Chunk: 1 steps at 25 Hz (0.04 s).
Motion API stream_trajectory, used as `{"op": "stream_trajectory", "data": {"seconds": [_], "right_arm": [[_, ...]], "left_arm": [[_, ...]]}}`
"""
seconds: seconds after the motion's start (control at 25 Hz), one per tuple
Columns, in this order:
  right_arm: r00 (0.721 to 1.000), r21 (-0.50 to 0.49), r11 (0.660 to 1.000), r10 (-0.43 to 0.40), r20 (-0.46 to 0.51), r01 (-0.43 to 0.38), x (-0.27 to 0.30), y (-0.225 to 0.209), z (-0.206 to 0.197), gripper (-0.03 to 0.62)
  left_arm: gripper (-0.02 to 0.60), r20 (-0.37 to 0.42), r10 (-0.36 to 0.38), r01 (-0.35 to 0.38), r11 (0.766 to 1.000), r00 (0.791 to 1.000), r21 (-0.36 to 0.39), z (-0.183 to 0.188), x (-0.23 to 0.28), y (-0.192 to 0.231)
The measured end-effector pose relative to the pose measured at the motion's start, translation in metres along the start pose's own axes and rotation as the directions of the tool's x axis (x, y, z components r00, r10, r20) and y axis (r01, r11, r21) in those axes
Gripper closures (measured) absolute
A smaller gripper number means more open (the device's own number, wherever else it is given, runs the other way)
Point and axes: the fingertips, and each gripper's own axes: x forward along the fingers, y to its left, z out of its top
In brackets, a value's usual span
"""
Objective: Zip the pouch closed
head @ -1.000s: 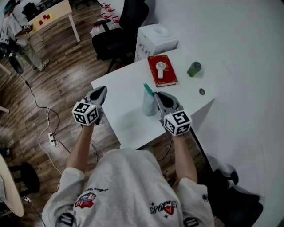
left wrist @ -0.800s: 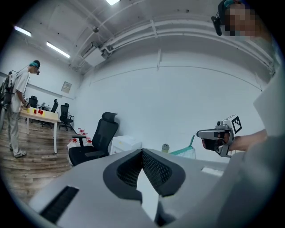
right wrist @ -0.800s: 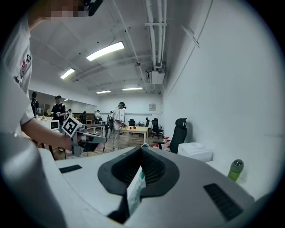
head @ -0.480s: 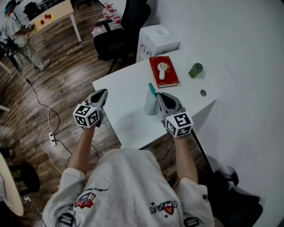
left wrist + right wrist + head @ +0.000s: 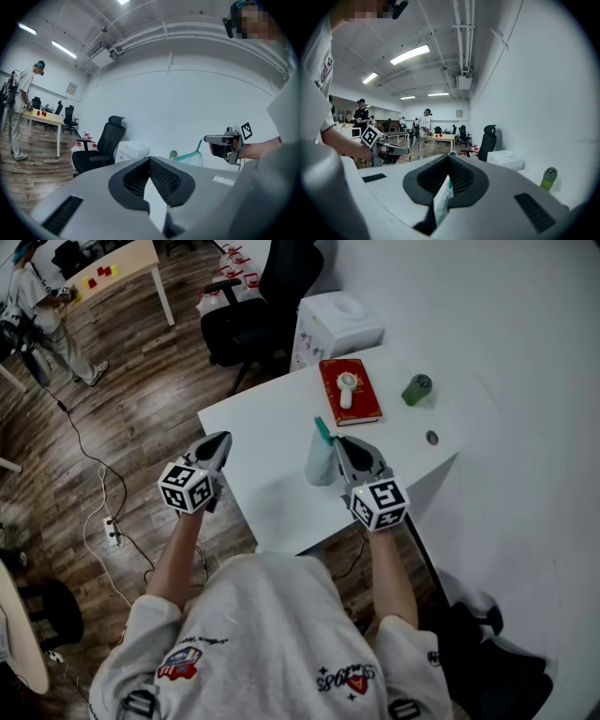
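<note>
Grey right tongs [image 5: 449, 159] were pinched shut on the upper edge of the pouch [image 5: 320, 463], holding it upright over the middle of the white tabletop [image 5: 267, 418]. The pouch looked pale, with teal along its top. The left tongs [image 5: 150, 161] were pressed together, empty, at the tabletop's left edge.

The head camera is looking steeply down onto the white table [image 5: 272, 418]. The left gripper view is looking almost level past its jaws at the right gripper [image 5: 207, 139], the right gripper view likewise at the left gripper [image 5: 408, 150]. All three are sharing the black chair [image 5: 253, 306] and green bottle [image 5: 416, 388].
</note>
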Motion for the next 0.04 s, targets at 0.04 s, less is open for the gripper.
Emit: {"op": "stream_trajectory", "data": {"seconds": [0.04], "right_arm": [[1.0, 0.0, 1.0, 0.0, 0.001, 0.0, 0.0002, 0.0001, -0.0002, 0.588]], "left_arm": [[0.575, -0.001, -0.002, 0.002, 1.0, 1.0, 0.0, -0.0008, 0.0001, -0.0005]]}}
